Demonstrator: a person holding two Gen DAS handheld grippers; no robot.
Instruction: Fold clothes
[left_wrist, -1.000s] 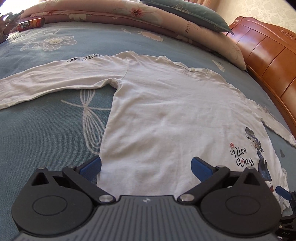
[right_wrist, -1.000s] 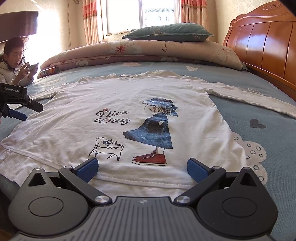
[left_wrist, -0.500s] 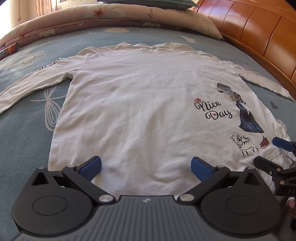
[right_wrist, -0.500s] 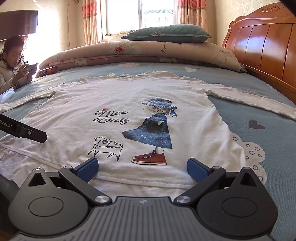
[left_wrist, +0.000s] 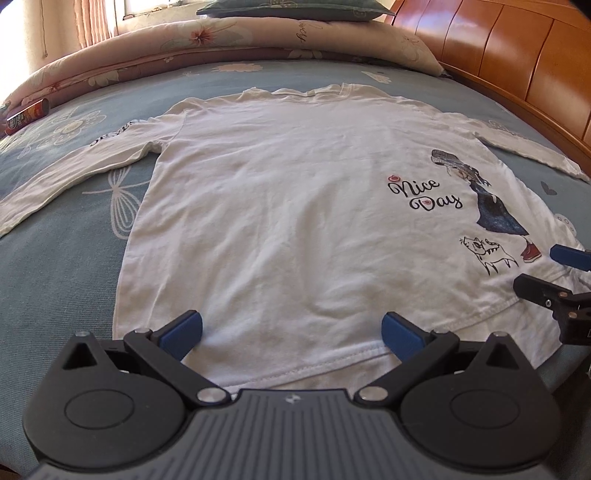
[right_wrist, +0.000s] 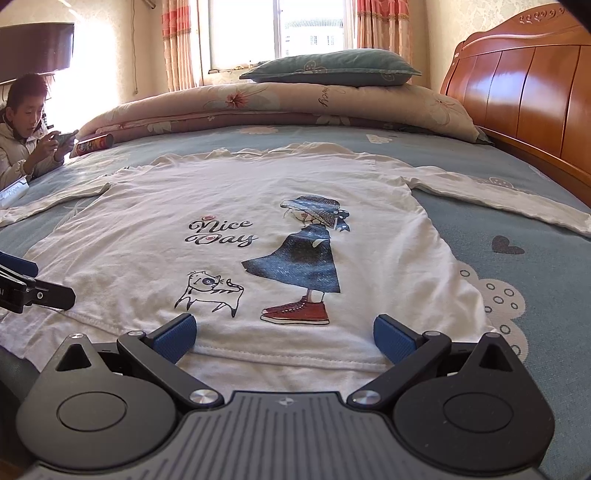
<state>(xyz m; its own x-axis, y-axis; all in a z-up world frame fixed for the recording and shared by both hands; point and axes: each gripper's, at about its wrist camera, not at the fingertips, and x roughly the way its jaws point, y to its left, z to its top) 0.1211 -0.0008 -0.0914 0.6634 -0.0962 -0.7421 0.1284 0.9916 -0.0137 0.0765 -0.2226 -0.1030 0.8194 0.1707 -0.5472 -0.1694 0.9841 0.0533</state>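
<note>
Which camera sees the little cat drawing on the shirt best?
The right wrist view: the cat drawing sits near the middle, large and sharp. The left wrist view shows the cat small and stretched near its right edge.

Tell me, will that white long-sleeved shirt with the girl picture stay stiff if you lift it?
Probably not. The white long-sleeved shirt lies flat and wrinkled on the blue bedspread, so it likely flops. Its long sleeves would probably dangle.
</note>
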